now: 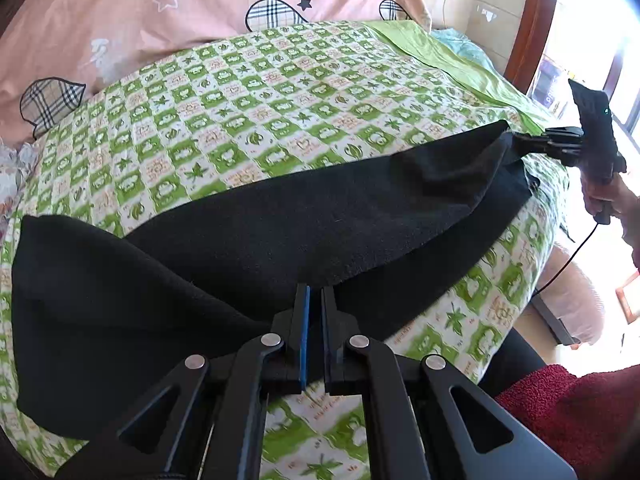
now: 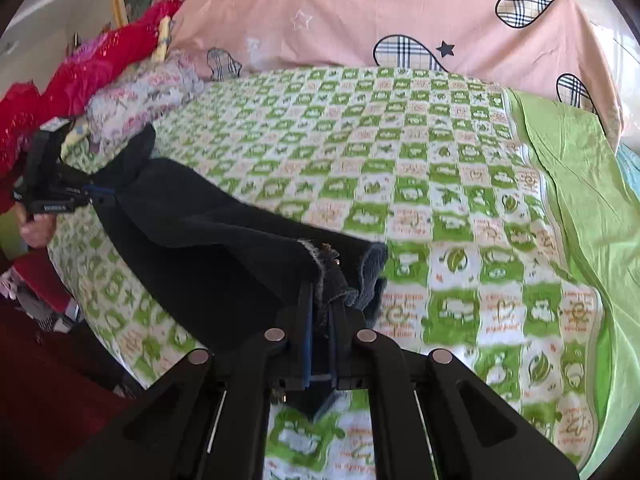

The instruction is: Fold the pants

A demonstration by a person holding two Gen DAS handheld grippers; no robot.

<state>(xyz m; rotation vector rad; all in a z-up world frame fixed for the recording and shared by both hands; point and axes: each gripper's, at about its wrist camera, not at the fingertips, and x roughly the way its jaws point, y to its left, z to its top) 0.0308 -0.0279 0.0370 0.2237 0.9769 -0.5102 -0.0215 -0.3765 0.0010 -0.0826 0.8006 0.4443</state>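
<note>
Black pants (image 1: pixel 280 224) hang stretched lengthwise just above the green checked bed sheet (image 1: pixel 248 92), partly draped on it. At the bottom of the left wrist view my left gripper (image 1: pixel 316 292) is shut on the near edge of the fabric. The far end is pinched by my right gripper (image 1: pixel 517 139), held by a hand at the right edge. In the right wrist view the right gripper (image 2: pixel 323 296) is shut on a bunched, frayed end of the pants (image 2: pixel 192 240). The left gripper (image 2: pixel 95 197) grips the other end at the far left.
A pink quilt (image 1: pixel 200 4) with plaid hearts lies along the back of the bed. A plain green cloth (image 2: pixel 572 168) covers the right side. Red and floral clothes (image 2: pixel 100 76) are heaped at the far left. A wooden door frame (image 1: pixel 532 28) stands beyond the bed.
</note>
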